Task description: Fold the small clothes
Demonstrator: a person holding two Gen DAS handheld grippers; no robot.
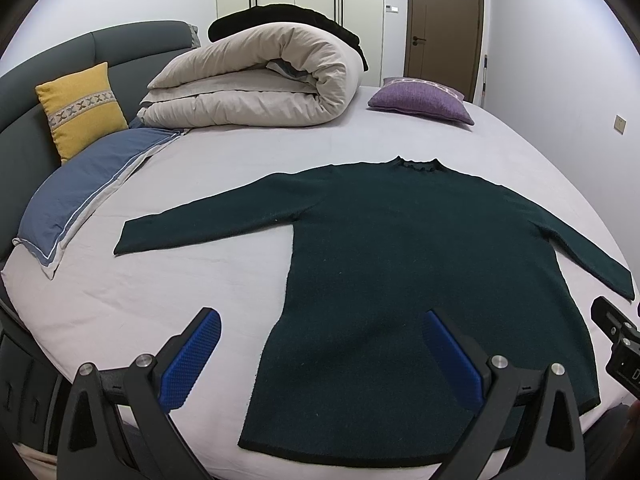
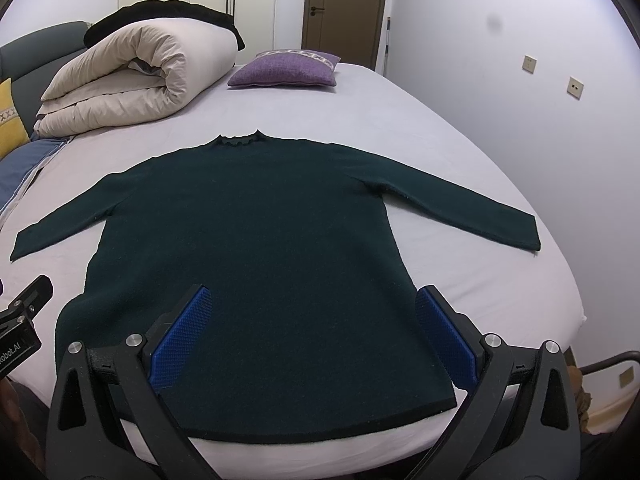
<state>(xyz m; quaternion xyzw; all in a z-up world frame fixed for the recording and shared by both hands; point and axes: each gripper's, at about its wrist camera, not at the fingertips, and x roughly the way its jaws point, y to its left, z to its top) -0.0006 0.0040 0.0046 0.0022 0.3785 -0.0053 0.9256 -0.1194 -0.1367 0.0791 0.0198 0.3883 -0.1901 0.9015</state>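
Both grippers hover above the hem, jaws apart and empty: left gripper, then right gripper. Dark green sweater lies flat on the bed, sleeves spread, collar farthest away. Judged soft, light and limp; best taken at the cuffs or hem corners.

dark green sweater flat, bed

bare sheet flanking sweater; rolled duvet well behind
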